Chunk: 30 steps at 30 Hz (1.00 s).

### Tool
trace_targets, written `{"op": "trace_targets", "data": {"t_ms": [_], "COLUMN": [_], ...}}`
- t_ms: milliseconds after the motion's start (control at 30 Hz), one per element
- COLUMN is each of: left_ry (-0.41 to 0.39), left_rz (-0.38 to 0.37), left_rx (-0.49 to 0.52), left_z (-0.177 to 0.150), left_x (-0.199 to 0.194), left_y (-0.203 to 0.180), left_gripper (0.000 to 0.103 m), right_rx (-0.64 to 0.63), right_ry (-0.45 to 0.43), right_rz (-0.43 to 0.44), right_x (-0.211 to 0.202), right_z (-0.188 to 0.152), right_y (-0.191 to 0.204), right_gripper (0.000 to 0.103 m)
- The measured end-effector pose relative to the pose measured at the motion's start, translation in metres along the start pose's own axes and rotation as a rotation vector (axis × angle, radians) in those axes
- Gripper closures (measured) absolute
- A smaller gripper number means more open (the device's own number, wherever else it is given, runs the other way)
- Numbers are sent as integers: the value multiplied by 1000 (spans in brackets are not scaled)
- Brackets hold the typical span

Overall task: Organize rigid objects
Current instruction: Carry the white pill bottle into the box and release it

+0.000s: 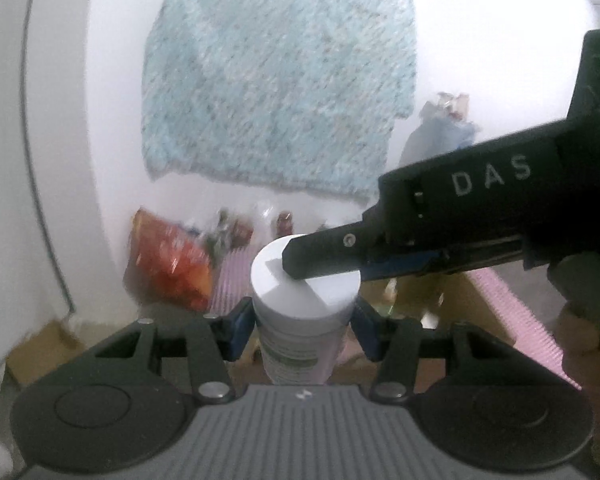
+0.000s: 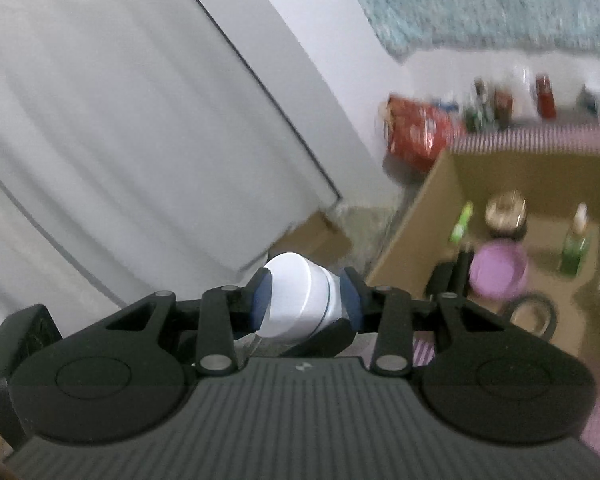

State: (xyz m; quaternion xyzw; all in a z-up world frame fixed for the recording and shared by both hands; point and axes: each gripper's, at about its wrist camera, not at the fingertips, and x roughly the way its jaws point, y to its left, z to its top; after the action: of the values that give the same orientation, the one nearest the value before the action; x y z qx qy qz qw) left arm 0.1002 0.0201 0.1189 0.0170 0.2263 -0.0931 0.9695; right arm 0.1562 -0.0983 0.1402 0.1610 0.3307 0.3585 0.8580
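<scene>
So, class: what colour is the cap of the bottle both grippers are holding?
White. The cap shows best in the left wrist view, clamped by the right gripper while the left gripper holds the bottle.

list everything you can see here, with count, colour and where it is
bottle: 1, white with white cap, gripped by both grippers
cardboard box: 1, brown, open, on the pink mat
pink mat: 1, pink, under the box
purple lid: 1, inside box
green bottle: 1, inside box
snack bag: 1, red, by the wall
towel: 1, light blue, on the wall
left gripper: 1, black, blue pads, on bottle body
right gripper: 1, black, on cap
</scene>
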Motion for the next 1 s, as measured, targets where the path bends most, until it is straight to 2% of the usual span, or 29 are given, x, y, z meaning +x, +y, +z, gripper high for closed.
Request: {"op": "trace_targets", "data": {"t_ms": [167, 367, 633, 833, 1000], "left_ry": [-26, 64, 239, 319, 359], "left_rz": [-85, -211, -305, -327, -340], "left_rx": [27, 26, 19, 15, 17], "left_z": [31, 35, 1, -18, -32], "left_x": [26, 86, 150, 177, 185], "left_y": [-22, -56, -93, -93, -97], "left_gripper": [49, 49, 49, 49, 49], "right_rx": [-19, 58, 208, 263, 290], "right_ry": [-88, -94, -25, 23, 44], "right_rz": [-62, -162, -235, -256, -262], "right_x": [-31, -49, -44, -27, -21], "right_z": [31, 43, 8, -16, -28], "right_y": [-13, -73, -164, -198, -213], "right_gripper": [63, 63, 63, 63, 63]}}
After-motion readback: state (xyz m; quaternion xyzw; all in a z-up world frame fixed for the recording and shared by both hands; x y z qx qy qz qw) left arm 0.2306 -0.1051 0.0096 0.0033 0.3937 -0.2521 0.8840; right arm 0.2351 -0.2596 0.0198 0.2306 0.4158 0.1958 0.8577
